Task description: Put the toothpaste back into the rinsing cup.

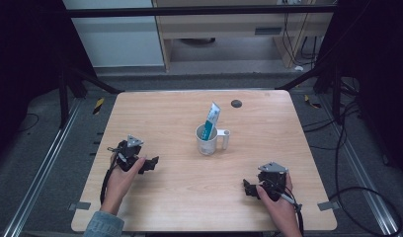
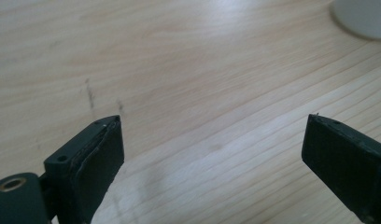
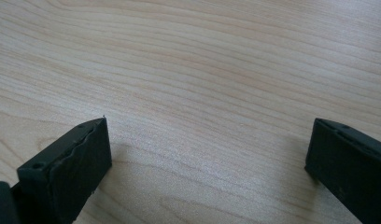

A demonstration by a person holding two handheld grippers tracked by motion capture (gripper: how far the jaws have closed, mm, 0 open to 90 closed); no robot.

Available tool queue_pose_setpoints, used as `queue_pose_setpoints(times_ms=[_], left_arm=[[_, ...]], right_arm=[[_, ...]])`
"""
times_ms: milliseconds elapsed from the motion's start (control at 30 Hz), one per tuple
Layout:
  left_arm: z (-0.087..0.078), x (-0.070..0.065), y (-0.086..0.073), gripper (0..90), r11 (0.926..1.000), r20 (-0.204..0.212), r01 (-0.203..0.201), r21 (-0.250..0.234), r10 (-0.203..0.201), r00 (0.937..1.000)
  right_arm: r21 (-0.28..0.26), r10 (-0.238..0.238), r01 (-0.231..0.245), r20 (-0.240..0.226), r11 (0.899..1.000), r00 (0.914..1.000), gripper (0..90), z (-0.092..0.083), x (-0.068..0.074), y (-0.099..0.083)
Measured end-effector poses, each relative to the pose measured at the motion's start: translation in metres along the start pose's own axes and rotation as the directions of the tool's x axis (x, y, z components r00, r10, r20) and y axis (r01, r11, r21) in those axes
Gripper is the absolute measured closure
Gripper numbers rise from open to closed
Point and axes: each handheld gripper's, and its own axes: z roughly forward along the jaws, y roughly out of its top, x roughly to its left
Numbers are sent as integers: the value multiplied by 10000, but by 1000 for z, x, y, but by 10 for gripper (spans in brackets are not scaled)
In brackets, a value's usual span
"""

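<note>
A white mug with its handle to the right stands upright at the middle of the wooden table. A blue and white toothpaste tube leans inside it, its flat end sticking up. My left gripper rests low on the table at the left, jaws pointing right toward the mug, open with nothing between them. The mug's base is blurred at the top right of the left gripper view. My right gripper sits near the front right, jaws pointing left, open over bare wood.
A small dark round mark lies near the table's far edge. Metal frame rails and cables run along both sides of the table, and cabinets stand on the floor beyond it.
</note>
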Motion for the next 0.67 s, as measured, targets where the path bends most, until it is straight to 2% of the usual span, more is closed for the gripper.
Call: queue_pose_setpoints(times_ms=[100, 233, 333, 433, 533, 600, 667], left_arm=[[6, 13, -11, 60, 9993, -249, 134, 340, -125, 9996], [11, 23, -17, 60, 9981, -562, 98, 602, -65, 9984], [13, 31, -21, 59, 9972, -628, 238, 703, -194, 9978], [16, 39, -24, 45, 9972, -430, 525, 528, -502, 9978], [18, 44, -27, 39, 9987, -403, 485, 152, -478, 9980], [20, 48, -32, 20, 9982, -398, 505, -324, -518, 9979], [20, 49, -32, 17, 9979, -430, 556, -343, -571, 9974]], right_arm=[[0, -3, 3, 2, 10000, 10000, 4, 0, 0, 0], [-1, -3, 3, -1, 10000, 10000, 4, 0, 0, 0], [8, 36, -36, -27, 10000, 10000, 4, 0, 0, 0], [-3, -2, 2, 0, 10000, 10000, 4, 0, 0, 0], [0, -10, 10, -2, 10000, 10000, 4, 0, 0, 0], [0, 1, -1, 0, 10000, 10000, 4, 0, 0, 0], [-5, -31, 31, 0, 10000, 10000, 4, 0, 0, 0]])
